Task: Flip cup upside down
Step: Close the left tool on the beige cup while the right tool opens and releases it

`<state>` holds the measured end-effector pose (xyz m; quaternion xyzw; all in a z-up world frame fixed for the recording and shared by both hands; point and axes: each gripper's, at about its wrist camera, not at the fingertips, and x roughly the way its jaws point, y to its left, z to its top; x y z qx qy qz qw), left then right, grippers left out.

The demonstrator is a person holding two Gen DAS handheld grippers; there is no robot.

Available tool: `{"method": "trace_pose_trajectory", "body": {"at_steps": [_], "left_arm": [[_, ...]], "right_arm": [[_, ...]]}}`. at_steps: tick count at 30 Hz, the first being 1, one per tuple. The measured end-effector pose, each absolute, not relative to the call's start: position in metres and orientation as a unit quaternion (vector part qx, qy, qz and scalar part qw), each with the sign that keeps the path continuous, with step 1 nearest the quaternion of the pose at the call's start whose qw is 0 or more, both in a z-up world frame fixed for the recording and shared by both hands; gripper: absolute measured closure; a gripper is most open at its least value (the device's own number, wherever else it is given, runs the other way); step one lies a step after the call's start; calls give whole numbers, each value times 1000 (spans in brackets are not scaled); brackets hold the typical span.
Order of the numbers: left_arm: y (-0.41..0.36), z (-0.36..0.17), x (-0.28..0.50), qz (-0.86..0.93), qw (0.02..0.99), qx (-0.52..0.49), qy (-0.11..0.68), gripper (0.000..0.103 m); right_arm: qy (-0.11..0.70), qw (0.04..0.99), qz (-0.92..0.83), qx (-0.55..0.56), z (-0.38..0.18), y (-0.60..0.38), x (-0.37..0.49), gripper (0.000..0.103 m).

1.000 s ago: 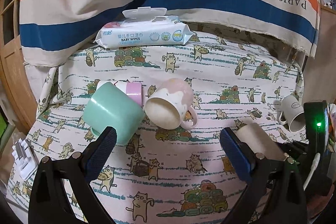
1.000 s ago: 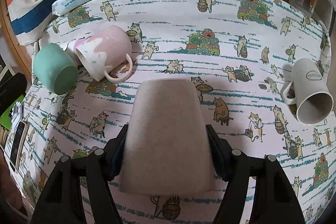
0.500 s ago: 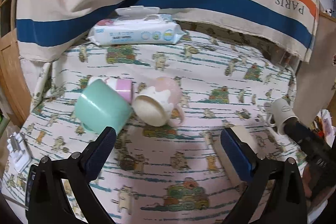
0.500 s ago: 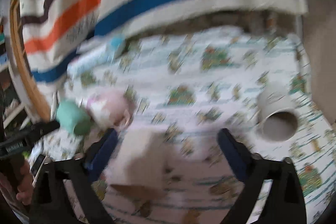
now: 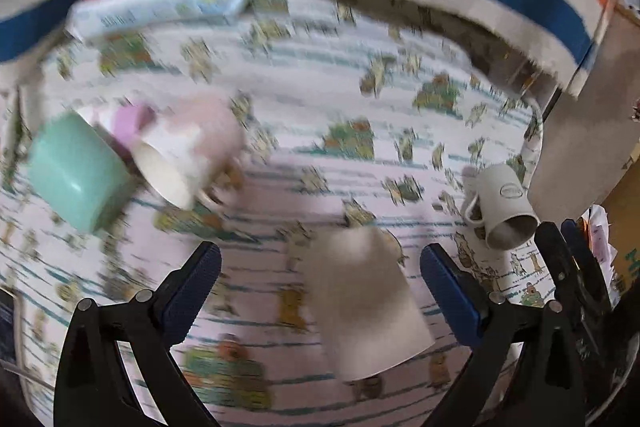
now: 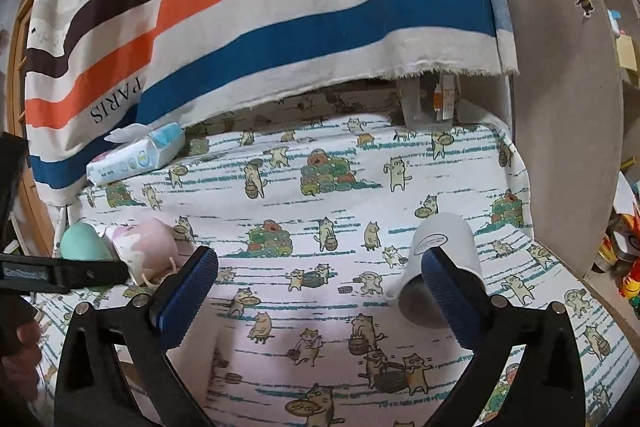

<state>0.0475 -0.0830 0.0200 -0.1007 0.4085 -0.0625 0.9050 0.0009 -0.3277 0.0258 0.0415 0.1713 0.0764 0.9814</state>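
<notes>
A beige cup stands upside down on the cat-print cloth, just ahead of my open left gripper. It does not show in the right wrist view. My right gripper is open and empty, raised over the cloth. A grey-white mug lies on its side by its right fingertip, and shows in the left wrist view at right. A mint cup and a pink mug lie on their sides at left, also in the right wrist view.
A pack of baby wipes lies at the back left against a striped cloth. A clear container stands at the back right. The right gripper's body shows at the left view's right edge.
My right gripper let go of the beige cup, opened and pulled back and up. My left gripper swung right, bringing the beige cup between its fingers' line of sight.
</notes>
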Motion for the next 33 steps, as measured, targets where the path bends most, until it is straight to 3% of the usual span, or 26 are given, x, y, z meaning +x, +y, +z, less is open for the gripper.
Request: {"method": "trace_pose_trajectory", "body": {"at_steps": [9,13,23,33], "left_arm": [[-107,-11,81,-32,880,-108,462,5],[-112,-20,89,-35,868,-111,483,16],[-121,-29,101,-30,862,-103,495,18],[-130,-31,104,-32,863,-65,501,32]], "right_arm": [[187,979,74,10,12,-320,8,0],[206,977,64,-7,5,-316,12,0],[239,970,54,0,-1,-318,23,0],[255,965,67,-13,-6,-311,24,0]]}}
